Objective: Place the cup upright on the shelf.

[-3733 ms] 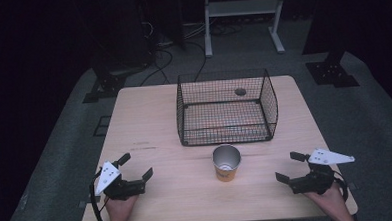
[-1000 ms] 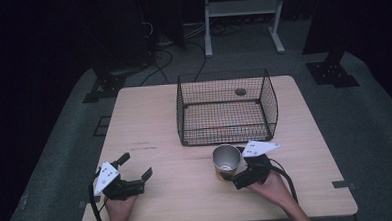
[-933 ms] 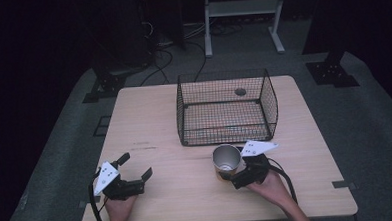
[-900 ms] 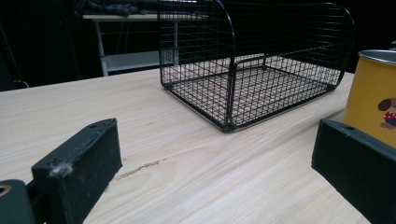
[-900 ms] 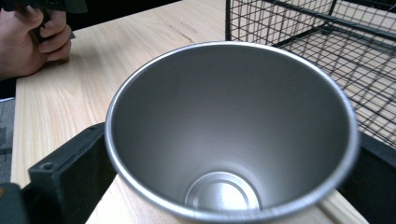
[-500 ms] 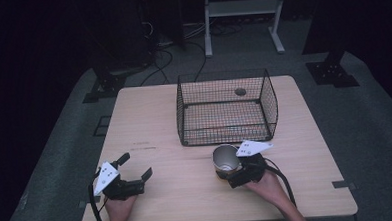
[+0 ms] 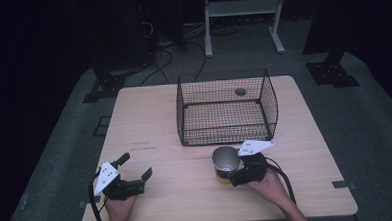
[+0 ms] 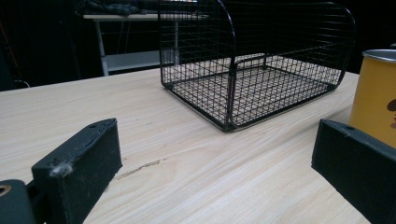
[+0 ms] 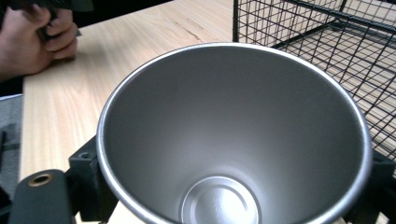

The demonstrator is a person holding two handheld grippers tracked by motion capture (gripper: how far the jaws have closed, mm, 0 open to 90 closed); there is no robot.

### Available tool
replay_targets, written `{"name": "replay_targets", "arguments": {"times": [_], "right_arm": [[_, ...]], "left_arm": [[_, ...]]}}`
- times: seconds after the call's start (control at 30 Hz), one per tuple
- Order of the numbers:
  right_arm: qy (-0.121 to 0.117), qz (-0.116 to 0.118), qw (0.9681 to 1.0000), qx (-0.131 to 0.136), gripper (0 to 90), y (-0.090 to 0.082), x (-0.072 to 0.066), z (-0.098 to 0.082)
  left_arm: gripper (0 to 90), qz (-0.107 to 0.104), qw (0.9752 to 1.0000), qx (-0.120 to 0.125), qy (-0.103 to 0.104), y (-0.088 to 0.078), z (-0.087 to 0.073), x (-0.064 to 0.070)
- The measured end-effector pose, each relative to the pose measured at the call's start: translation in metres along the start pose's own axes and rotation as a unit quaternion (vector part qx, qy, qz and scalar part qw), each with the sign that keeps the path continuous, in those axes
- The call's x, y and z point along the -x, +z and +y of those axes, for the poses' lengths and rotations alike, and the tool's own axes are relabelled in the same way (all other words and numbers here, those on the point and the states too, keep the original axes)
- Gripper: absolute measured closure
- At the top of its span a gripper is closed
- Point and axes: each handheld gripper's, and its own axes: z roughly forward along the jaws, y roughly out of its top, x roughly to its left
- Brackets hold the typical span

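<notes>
Where cup [image 7: 226,162] stands, basket [image 7: 226,107] just behind.

A dark room: grey carpeted floor [image 7: 61,161], white metal stand [image 7: 242,8], black cables [image 7: 166,51] behind.

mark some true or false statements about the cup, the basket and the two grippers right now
1. The right gripper has its jaws either side of the cup. True.
2. The cup is full of liquid. False: the right gripper view shows its bare metal bottom, so it is empty.
3. The cup already sits inside the wire basket. False: it stands on the table, just outside the basket's near wall.
4. The left gripper is open, with nothing between its jaws. True.
5. The cup is yellow outside and silver inside. True.
6. The basket lies tipped on its side. False: it stands flat on the table with its open top up.
</notes>
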Motion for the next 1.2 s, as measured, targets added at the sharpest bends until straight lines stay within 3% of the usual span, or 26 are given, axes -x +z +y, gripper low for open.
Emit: {"name": "replay_targets", "arguments": {"times": [0.43, 1.2], "right_arm": [[0.017, 0.025, 0.9996, 0.001, 12.7, -0.028, 0.016, 0.010], [0.013, 0.056, 0.9983, 0.002, 12.7, -0.050, 0.030, 0.040]], "left_arm": [[0.8, 0.001, 1.0000, -0.004, 0.002, 0.000, 0.000, 0.000], [0.8, 0.002, 1.0000, -0.004, 0.003, 0.000, 0.000, 0.000]]}}
